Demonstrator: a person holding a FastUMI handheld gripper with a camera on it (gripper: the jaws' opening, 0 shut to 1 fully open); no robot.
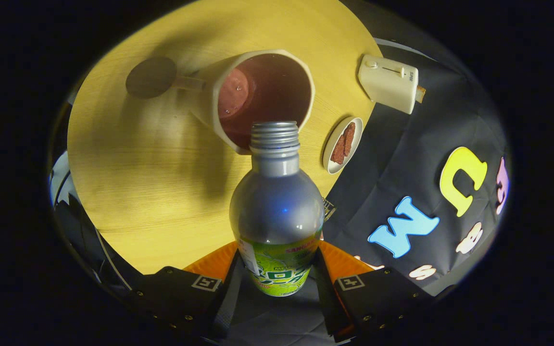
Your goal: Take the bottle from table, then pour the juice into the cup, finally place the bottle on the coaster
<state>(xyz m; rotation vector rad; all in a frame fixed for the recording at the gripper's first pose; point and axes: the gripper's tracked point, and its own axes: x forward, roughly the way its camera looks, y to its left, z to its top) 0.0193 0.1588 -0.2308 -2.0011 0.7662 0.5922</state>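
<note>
The round wooden table (152, 192) fills most of the gripper view and carries everything else. The cup serves as the landmark here.

The bottle (277, 206) is the biggest thing on show: a silver metal body with a green label low down and a bare threaded neck with no cap on it. It sits between the two fingers of the gripper (277, 269), which press on its labelled lower part from both sides, so the gripper is clamped on the bottle. The bottle's open mouth is just at the near rim of the cup, overlapping that rim in the view.

The cup (262, 98) is a pale mug with a dark reddish inside; some reddish liquid with a few bubbles shows against its inner wall. Its handle points toward the coaster.

To the right of the cup, near the table's edge, is a cream-coloured toaster (388, 82) with a slider on its side.

Between the cup and the toaster, closer to the fingers, lies a small white dish (333, 161) holding reddish-brown pieces.

The coaster (151, 77), a dark round disc, lies just beyond the end of the cup's handle, on the opposite side from the toaster.
</note>
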